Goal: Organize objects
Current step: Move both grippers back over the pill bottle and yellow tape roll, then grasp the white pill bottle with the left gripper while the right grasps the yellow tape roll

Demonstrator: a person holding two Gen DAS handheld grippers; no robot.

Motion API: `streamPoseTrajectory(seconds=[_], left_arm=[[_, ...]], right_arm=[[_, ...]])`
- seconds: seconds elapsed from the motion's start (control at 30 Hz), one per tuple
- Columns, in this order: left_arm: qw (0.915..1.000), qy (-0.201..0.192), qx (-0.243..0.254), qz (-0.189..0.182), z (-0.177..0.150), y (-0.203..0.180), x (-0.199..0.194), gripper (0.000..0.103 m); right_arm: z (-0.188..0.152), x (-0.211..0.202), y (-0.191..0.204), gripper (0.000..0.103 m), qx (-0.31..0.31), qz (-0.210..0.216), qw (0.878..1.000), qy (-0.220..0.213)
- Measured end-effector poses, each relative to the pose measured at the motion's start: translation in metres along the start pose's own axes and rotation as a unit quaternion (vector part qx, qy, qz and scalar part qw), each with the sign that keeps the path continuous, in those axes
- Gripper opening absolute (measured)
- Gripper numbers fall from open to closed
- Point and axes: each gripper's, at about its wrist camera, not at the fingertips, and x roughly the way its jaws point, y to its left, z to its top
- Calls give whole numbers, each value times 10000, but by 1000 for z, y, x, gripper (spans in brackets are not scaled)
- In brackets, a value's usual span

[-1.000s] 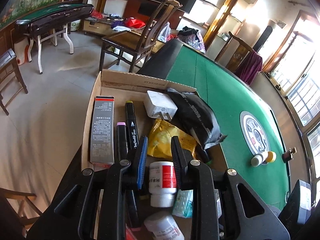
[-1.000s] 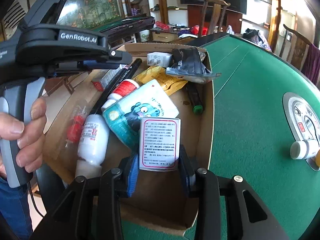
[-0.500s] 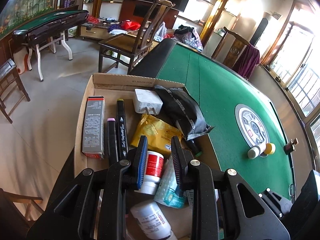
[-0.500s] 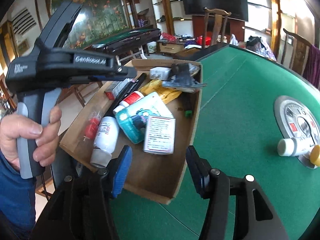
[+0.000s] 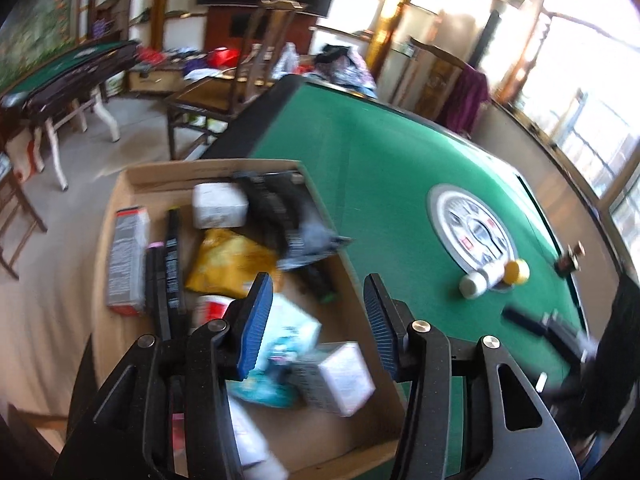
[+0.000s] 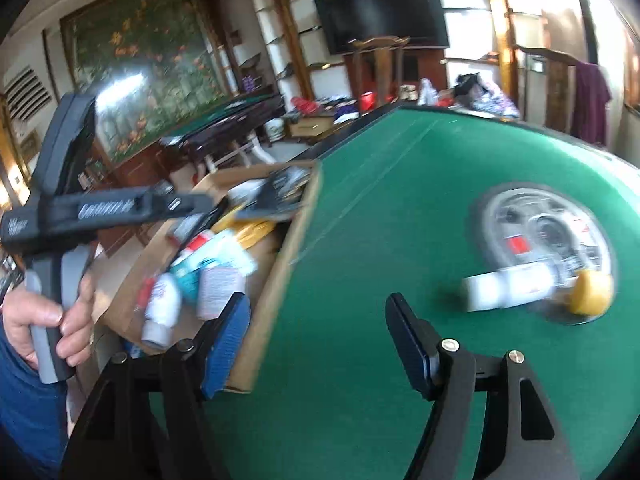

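above the cardboard box (image 5: 120,184) and green table (image 6: 360,240) — both tools, left tool (image 5: 318,316) and right tool (image 6: 320,336), opening, empty.

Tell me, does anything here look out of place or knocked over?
Yes. A white bottle with a yellow cap lies on its side on the green table, at the round centre panel, while the other items are piled in the cardboard box. Both frames are blurred.
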Motion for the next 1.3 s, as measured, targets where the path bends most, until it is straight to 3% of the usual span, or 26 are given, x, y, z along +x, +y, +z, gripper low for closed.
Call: streamPoseTrajectory(seconds=[0.13, 0.27, 0.33, 0.4, 0.63, 1.03, 1.1, 1.2, 1.3], left_arm=[[9984, 207, 472, -240, 2, -46, 16, 47], [9935, 386, 948, -499, 0, -97, 38, 47], [9900, 522, 1150, -627, 0, -122, 52, 47], [9866, 629, 1325, -721, -1, -145, 66, 47], [9762, 866, 1826, -787, -3, -201, 107, 47], [9492, 1158, 2903, -375, -5, -244, 161, 47], [9503, 1132, 2875, -385, -8, -243, 167, 46], [9586, 1012, 2638, -350, -12, -238, 167, 34], [9671, 916, 2349, -341, -19, -229, 160, 34]], right_arm=[[9, -27, -66, 73, 369, -494, 9973, -402], [-4, -49, -132, 75, 599, -1492, 9829, -901], [-5, -50, -165, 75, 1151, -1468, 9804, -636], [-6, -57, -189, 75, 1686, -1299, 9746, -694], [-6, -68, -199, 75, 2032, -1302, 9673, -775], [-6, -76, -206, 75, 2320, -1082, 9622, -931], [-6, -76, -206, 75, 2344, -1083, 9615, -936], [-6, -74, -206, 75, 2340, -1096, 9619, -895], [-6, -71, -205, 75, 2315, -1114, 9628, -841]])
